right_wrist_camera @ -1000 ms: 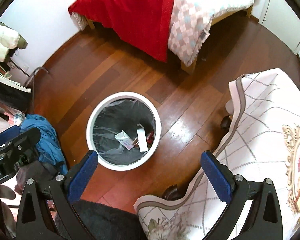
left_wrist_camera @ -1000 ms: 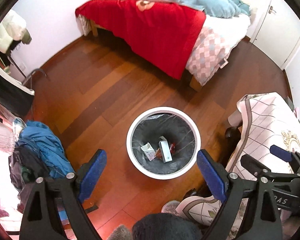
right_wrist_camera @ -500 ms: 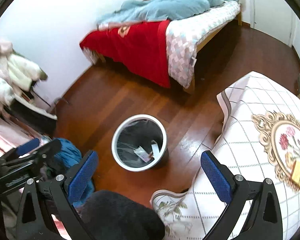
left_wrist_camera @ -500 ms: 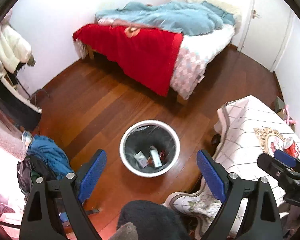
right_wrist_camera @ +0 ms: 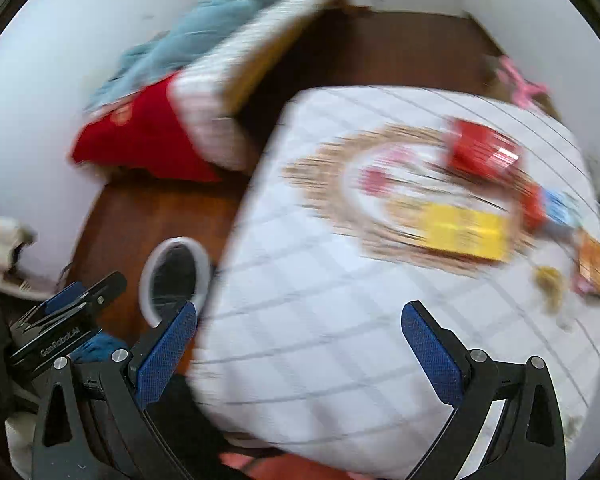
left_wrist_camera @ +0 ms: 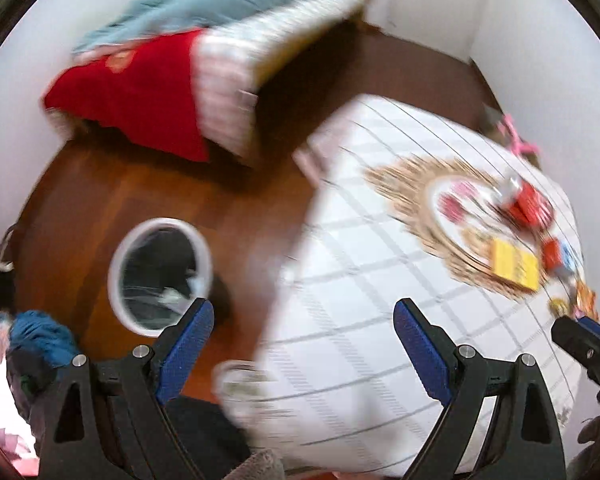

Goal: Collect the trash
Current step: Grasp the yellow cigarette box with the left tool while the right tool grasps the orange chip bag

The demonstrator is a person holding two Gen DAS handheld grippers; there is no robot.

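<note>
You have one white-rimmed trash bin point(left_wrist_camera: 160, 276) on the floor, one bed point(left_wrist_camera: 236, 80) with one red blanket point(left_wrist_camera: 140, 96) and one blue quilt point(left_wrist_camera: 236, 4), and one table under a single checked cloth point(right_wrist_camera: 340, 340). On that cloth, count one red can point(right_wrist_camera: 482, 152), one yellow box point(right_wrist_camera: 466, 230) and one orange packet point(right_wrist_camera: 596, 266); the smaller scraps near them are too blurred for you to count. You hold two grippers, left point(left_wrist_camera: 302, 344) and right point(right_wrist_camera: 300, 354), each with two blue-padded fingers point(left_wrist_camera: 418, 346).

Bright, even room light; heavy motion blur both views; fisheye bending at edges; tongs sharp.
</note>
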